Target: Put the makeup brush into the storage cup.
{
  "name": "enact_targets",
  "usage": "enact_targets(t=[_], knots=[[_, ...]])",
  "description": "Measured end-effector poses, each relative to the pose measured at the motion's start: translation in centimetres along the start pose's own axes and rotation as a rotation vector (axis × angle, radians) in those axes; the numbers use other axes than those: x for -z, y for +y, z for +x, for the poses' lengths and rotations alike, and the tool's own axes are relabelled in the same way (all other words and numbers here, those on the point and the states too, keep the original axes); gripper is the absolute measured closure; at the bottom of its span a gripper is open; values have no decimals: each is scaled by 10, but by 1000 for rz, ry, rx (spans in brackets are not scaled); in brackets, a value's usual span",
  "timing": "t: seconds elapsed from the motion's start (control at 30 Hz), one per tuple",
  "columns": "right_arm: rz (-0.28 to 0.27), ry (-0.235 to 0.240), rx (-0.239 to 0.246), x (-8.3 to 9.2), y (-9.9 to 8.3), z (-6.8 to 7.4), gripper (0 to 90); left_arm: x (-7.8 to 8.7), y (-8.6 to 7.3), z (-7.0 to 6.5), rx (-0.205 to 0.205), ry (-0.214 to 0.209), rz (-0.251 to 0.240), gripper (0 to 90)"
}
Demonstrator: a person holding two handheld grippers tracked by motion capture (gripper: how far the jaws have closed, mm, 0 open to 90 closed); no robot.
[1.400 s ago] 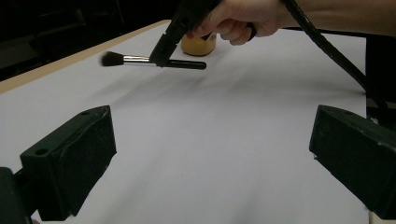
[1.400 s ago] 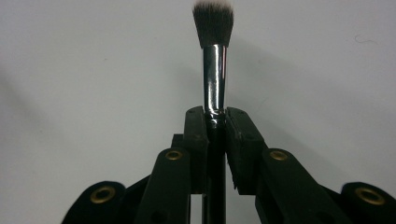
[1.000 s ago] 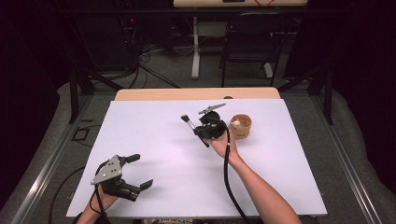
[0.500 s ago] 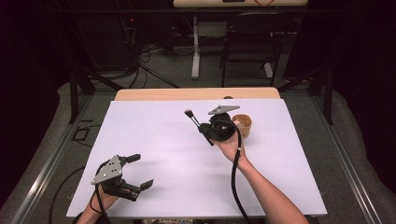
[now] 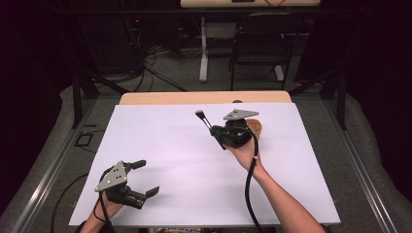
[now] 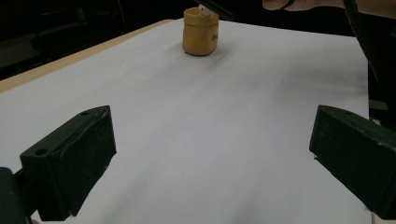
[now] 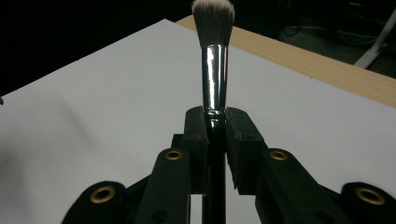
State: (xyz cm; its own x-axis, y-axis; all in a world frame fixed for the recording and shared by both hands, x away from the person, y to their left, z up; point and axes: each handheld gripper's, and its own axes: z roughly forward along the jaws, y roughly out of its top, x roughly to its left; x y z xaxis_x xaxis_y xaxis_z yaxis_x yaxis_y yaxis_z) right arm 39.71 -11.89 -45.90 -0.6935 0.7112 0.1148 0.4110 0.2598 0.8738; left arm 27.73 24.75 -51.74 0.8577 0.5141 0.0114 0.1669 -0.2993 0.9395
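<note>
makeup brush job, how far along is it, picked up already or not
Picked up, yes: the right gripper has its jaws shut on the makeup brush, bristles pointing away, lifted off the white table cover. It is held beside the small wooden cup. What seems left is setting the brush into that cup, though the cup's contents are hard to read. The left gripper rests open near the table's front edge, holding nothing.
</note>
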Motion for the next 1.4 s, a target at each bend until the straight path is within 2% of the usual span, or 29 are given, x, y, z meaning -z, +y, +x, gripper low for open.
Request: enact_targets(t=[0.43, 0.6, 0.63, 1.07, 1.4], knots=[[-65, -23, 32, 27, 3, -4, 792, -1, 0, 0, 0, -4, 4, 4], [-89, -37, 31, 38, 4, -8, 792, -1, 0, 0, -2, -4, 3, 3], [-97, -40, 32, 40, 4, -9, 792, -1, 0, 0, -1, 8, 8, 4], [-168, -75, 36, 61, 5, -19, 792, -2, 0, 0, -3, -3, 11, 4], [-207, -123, 30, 76, 5, -32, 792, -2, 0, 0, -4, -4, 11, 4]])
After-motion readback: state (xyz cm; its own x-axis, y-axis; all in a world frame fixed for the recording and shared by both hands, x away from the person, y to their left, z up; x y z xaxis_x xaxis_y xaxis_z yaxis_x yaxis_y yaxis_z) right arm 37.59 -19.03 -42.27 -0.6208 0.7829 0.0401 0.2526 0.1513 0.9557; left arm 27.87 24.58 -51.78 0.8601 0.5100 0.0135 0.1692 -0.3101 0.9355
